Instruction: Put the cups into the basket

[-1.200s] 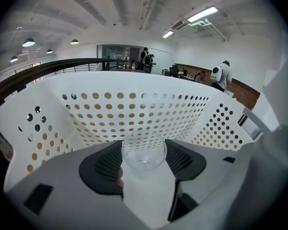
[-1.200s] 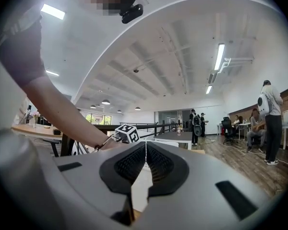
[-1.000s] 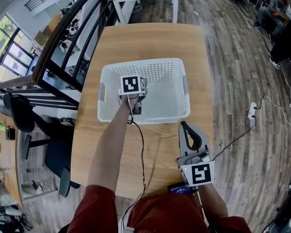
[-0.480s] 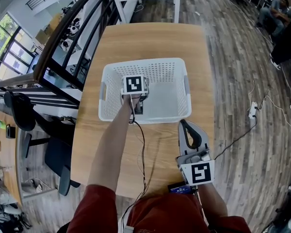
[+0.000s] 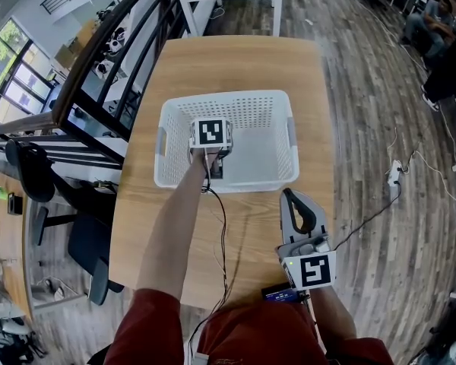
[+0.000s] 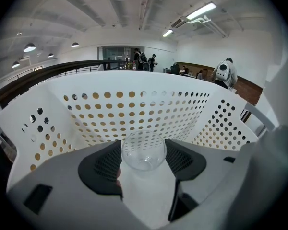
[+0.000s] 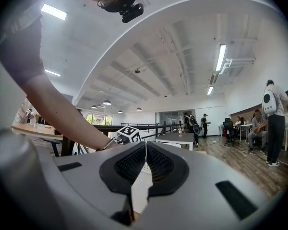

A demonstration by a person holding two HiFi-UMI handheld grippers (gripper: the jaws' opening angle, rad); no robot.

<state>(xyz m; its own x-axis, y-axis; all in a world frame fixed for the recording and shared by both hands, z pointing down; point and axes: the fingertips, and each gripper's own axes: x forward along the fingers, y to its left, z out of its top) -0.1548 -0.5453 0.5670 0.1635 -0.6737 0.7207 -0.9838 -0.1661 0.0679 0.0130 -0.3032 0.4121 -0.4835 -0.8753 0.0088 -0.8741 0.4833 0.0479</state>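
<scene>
Inside basket (image 5: pixel 228 96) | clear cup (image 6: pixel 143 153) pinched between left tongs (image 6: pixel 143 146) | right tongs (image 7: pixel 145 150) closed, empty

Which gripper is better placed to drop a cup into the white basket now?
Left. The left gripper holds a clear plastic cup between its pads, down inside the white perforated plastic basket. The right gripper is shut and empty, near the wooden table's front edge, outside the basket.

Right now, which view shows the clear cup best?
The left gripper view: the clear cup sits in the left hand-held gripper, inside the basket. In the head view that gripper hides it; the right gripper view misses it.
</scene>
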